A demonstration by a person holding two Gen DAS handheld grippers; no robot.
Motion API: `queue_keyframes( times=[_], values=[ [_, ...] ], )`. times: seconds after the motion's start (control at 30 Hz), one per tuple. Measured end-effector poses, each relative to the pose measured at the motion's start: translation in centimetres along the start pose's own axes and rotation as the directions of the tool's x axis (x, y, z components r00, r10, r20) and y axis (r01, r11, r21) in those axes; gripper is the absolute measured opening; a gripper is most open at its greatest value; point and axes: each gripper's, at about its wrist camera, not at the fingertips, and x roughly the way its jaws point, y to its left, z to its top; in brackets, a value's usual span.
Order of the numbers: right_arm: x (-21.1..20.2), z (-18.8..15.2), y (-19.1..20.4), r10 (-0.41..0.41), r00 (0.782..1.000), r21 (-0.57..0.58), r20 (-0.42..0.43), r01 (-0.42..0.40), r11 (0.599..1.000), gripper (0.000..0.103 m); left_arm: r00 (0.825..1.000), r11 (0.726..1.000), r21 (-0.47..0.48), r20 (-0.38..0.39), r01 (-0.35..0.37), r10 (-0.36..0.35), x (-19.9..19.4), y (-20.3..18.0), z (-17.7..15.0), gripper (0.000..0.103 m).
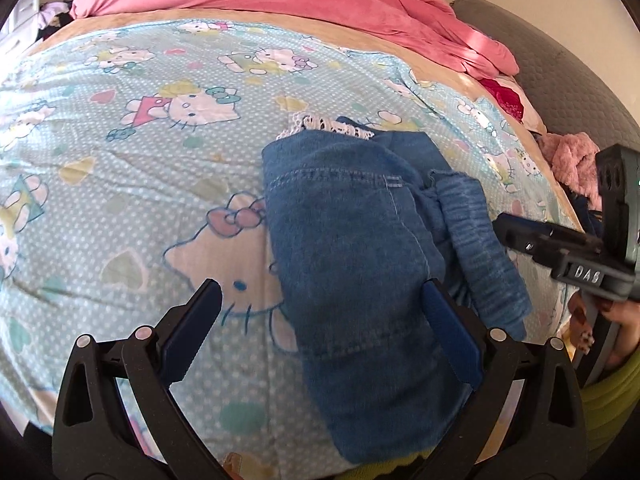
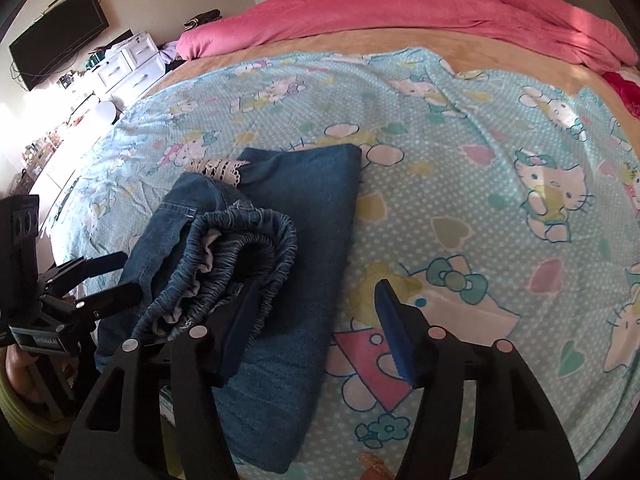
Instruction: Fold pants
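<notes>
Denim pants (image 1: 360, 248) lie between both hand-held grippers.

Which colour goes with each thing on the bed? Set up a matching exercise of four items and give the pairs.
Things:
1. pants
2. duvet
3. sheet
4. lace trim

Colours:
A. pink
B. white
C. denim blue
D. pale blue with cartoon cats

Pairs: 1-C, 2-A, 3-D, 4-B
</notes>
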Motion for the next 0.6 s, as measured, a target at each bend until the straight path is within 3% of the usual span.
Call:
queue_keyframes(
  times=[0.27, 0.47, 0.5, 0.53, 0.6],
  values=[
    [2.0, 0.0, -0.3, 0.069, 0.997, 0.022, -0.036, -0.068, 0.997, 0.055, 0.999, 0.999, 0.042, -0.033, 0.011, -0.010, 2.4, -1.0, 1.0, 0.093],
    [2.7, 0.0, 0.3, 0.127, 0.991, -0.004, -0.033, -0.127, 0.992, 0.048, 0.999, 0.997, 0.061, -0.040, 0.036, -0.034, 3.2, -2.1, 1.2, 0.070],
    [2.7, 0.0, 0.3, 0.136, 0.990, -0.007, -0.027, -0.136, 0.991, 0.041, 0.999, 0.997, 0.064, -0.035, 0.040, -0.037, 3.1, -2.3, 1.1, 0.063],
    [2.7, 0.0, 0.4, 0.149, 0.989, -0.011, -0.024, -0.149, 0.989, 0.028, 0.999, 0.997, 0.068, -0.031, 0.041, -0.039, 3.0, -2.4, 1.1, 0.056],
    [2.4, -0.1, 1.0, 0.148, 0.989, -0.043, -0.010, -0.149, 0.988, 0.016, 0.999, 0.996, 0.088, -0.016, 0.033, -0.032, 2.7, -2.8, 0.9, 0.047]
  ],
)
